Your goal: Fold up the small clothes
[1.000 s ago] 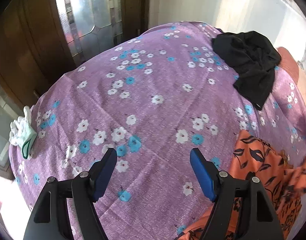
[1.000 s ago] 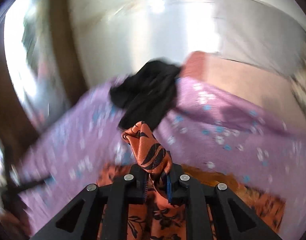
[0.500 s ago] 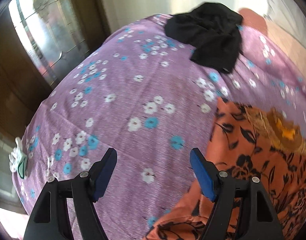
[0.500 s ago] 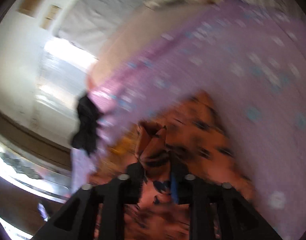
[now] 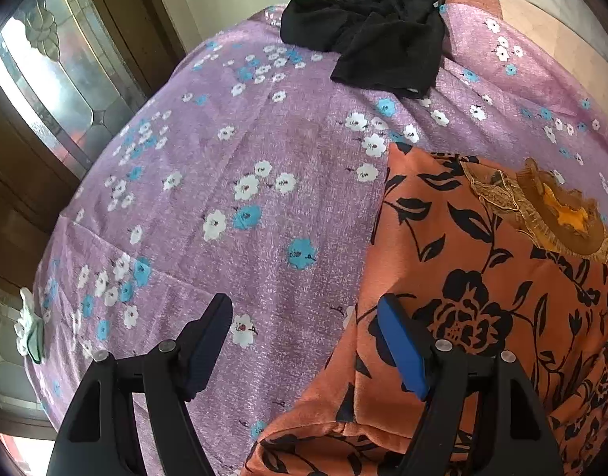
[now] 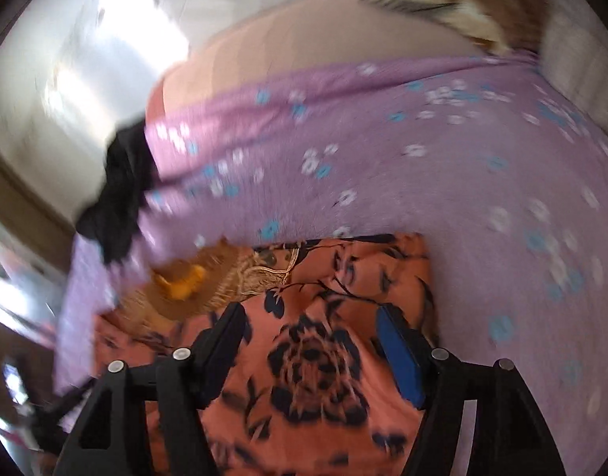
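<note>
Beyond left tongs (image 5: 304,341), mint cloth (image 5: 29,335) shows.

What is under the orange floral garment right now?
The orange floral garment lies on the purple flowered sheet, which shows around it. Whatever lies beneath the garment's middle is covered.

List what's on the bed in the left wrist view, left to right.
White-green cloth at the bed edge → purple floral bedsheet → black garment → orange floral garment.
</note>
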The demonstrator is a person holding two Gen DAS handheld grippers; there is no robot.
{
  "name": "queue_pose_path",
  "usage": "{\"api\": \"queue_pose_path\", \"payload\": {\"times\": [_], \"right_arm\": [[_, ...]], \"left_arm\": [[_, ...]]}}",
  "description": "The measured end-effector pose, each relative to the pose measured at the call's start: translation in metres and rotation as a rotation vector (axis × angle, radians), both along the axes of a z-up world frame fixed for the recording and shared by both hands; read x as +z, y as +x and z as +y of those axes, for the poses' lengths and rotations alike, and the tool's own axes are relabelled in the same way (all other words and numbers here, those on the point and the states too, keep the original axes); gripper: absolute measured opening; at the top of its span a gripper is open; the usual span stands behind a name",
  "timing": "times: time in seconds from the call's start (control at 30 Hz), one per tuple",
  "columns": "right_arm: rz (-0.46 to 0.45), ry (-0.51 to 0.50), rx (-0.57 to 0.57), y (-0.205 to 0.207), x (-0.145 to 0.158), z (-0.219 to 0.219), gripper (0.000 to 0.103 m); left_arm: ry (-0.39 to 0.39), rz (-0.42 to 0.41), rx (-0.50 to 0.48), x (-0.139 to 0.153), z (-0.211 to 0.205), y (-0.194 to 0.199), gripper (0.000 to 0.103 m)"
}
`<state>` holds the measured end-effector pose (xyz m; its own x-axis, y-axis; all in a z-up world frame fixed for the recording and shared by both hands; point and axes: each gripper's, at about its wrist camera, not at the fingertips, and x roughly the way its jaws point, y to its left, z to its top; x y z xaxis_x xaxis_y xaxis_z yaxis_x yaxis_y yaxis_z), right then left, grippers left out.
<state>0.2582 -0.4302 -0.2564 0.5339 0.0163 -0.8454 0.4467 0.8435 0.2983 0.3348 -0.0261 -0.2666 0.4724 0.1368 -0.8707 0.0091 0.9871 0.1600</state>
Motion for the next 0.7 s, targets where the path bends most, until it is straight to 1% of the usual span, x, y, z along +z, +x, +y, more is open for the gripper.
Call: {"api": "queue_pose_path", "payload": {"times": [0.03,0.07,0.1,0.17,0.2,0.23,0.27,0.33,0.37,0.4,0.43,0.47,0.5,0.53,0.57,0.63,0.67,0.7], "right_arm": [[0.048,-0.011,0.024,0.01,-0.009,0.002,0.058],[0.081,-0.014,0.044,0.014,-0.018,0.002,0.029],[0.109,-0.025,0.069,0.017,-0.023,0.006,0.022],[0.135,-0.087,0.126,0.018,-0.015,0.018,0.014],[0.137,-0.106,0.142,0.016,-0.006,0.023,0.013],[0.106,-0.109,0.145,0.012,0.01,0.025,0.012],[0.057,-0.118,0.142,0.01,0.027,0.025,0.012],[-0.082,-0.13,0.125,0.0,0.065,0.024,0.011],[-0.228,-0.1,0.104,-0.012,0.096,0.018,0.011],[-0.359,-0.062,0.081,-0.025,0.118,0.012,0.01],[-0.454,-0.036,0.066,-0.035,0.131,0.009,0.008],[-0.622,0.013,0.049,-0.057,0.148,0.0,0.007],[-0.716,0.029,0.041,-0.07,0.154,-0.005,0.007],[-0.775,0.029,0.028,-0.082,0.155,-0.009,0.007],[-0.785,0.024,0.012,-0.095,0.147,-0.018,0.007],[-0.696,0.006,-0.029,-0.108,0.119,-0.03,0.007],[-0.62,0.002,-0.057,-0.114,0.096,-0.038,0.007],[-0.51,0.016,-0.087,-0.119,0.068,-0.047,0.007]], "left_arm": [[-0.007,0.007,0.003,-0.001,0.001,0.001,0.076],[-0.015,0.012,0.006,-0.001,0.003,0.002,0.076],[-0.021,0.014,0.009,-0.001,0.004,0.002,0.076],[-0.024,0.014,0.012,0.0,0.005,0.002,0.076],[-0.024,0.013,0.013,0.001,0.006,0.002,0.076],[-0.024,0.011,0.014,0.001,0.006,0.002,0.076],[-0.025,0.009,0.015,0.002,0.006,0.001,0.076],[-0.025,0.003,0.022,0.003,0.007,0.0,0.076],[-0.026,0.002,0.025,0.004,0.008,0.0,0.076],[-0.027,0.0,0.027,0.004,0.008,-0.001,0.076],[-0.027,0.0,0.028,0.005,0.009,-0.001,0.076],[-0.026,-0.001,0.031,0.005,0.01,-0.001,0.076],[-0.025,-0.001,0.035,0.005,0.01,-0.001,0.076],[-0.026,0.0,0.038,0.004,0.011,-0.001,0.076],[-0.028,0.002,0.04,0.004,0.01,-0.001,0.076],[-0.033,0.005,0.036,0.004,0.009,0.0,0.076],[-0.034,0.006,0.033,0.004,0.008,-0.001,0.076],[-0.032,0.006,0.028,0.003,0.006,-0.001,0.076]]}}
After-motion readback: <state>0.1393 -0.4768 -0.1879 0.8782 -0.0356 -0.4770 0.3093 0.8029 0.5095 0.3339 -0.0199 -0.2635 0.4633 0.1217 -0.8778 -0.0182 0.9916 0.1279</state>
